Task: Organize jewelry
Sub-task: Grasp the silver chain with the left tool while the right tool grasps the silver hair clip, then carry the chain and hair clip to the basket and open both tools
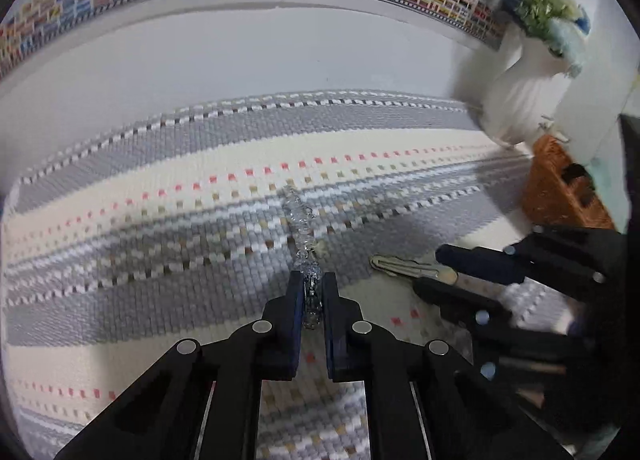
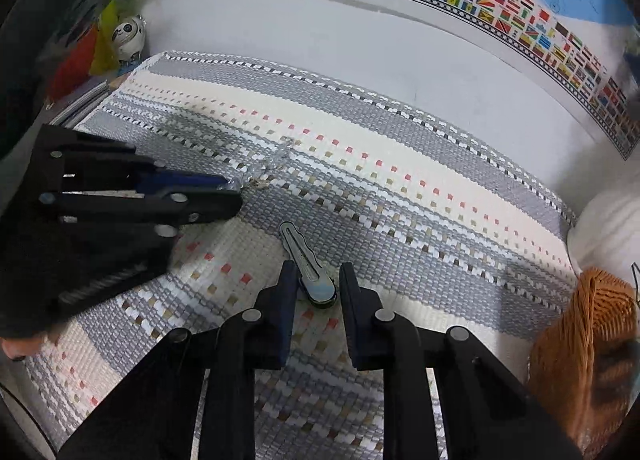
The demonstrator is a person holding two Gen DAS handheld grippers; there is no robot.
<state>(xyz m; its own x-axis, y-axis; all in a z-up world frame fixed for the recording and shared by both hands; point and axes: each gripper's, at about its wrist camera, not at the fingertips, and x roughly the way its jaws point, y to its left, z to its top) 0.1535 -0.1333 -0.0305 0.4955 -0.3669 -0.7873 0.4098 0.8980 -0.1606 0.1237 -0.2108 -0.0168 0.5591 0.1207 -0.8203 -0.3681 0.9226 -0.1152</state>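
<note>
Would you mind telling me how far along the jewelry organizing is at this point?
Nothing looks stored yet. In hand: the left gripper is shut on the clear bead bracelet, which trails across the woven mat. The right gripper is open around the silver hair clip. Both pieces remain outside the wicker basket.

- One clear crystal bead bracelet [image 1: 301,228]
- One silver metal hair clip [image 2: 306,264]
- One orange woven wicker basket [image 2: 592,340]
- One white ribbed ceramic vase [image 1: 516,92]
- One white panda figurine [image 2: 128,36]

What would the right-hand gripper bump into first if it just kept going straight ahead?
Probably the silver hair clip: it lies on the woven mat between the right gripper's open fingers, its rounded end nearest. Height above the mat is unclear.
</note>
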